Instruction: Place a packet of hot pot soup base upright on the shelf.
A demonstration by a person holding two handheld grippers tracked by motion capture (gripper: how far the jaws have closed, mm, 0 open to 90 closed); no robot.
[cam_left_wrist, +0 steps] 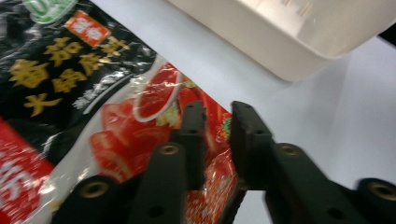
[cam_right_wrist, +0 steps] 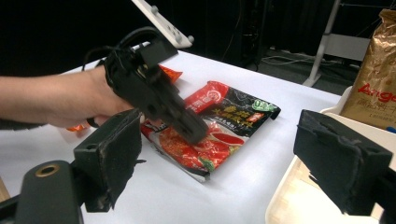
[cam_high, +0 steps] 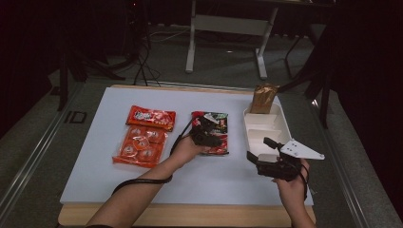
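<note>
1. The black-and-red hot pot base sachet [cam_high: 212, 134] lies flat on the white tabletop [cam_high: 95, 175], between the orange snack packs and the white tray.
2. It is a sealed, glossy foil pouch. I judge it light, soft and floppy, with a slippery film that crinkles and sags when lifted.
3. The flat crimped seam at an edge or corner looks the surest place to pinch. The bulging middle would likely slide out.
4. Gold Chinese characters run across its black half, with a small red tag and a green badge near the top. The red half shows a bowl and tomato pieces. None of it reads clearly enough to name a brand.
5. The left claw [cam_left_wrist: 217, 123] hovers over the sachet's red end. Its jaws are narrowly parted with nothing pinched.
6. The right claw [cam_right_wrist: 224, 163] waits near the tray [cam_high: 284, 124] with its jaws wide apart and empty.
7. A gold bag [cam_right_wrist: 376, 74] printed "Ange…" stands in the tray's far end.
8. The orange snack packs [cam_high: 142, 137] lie to the left.
</note>
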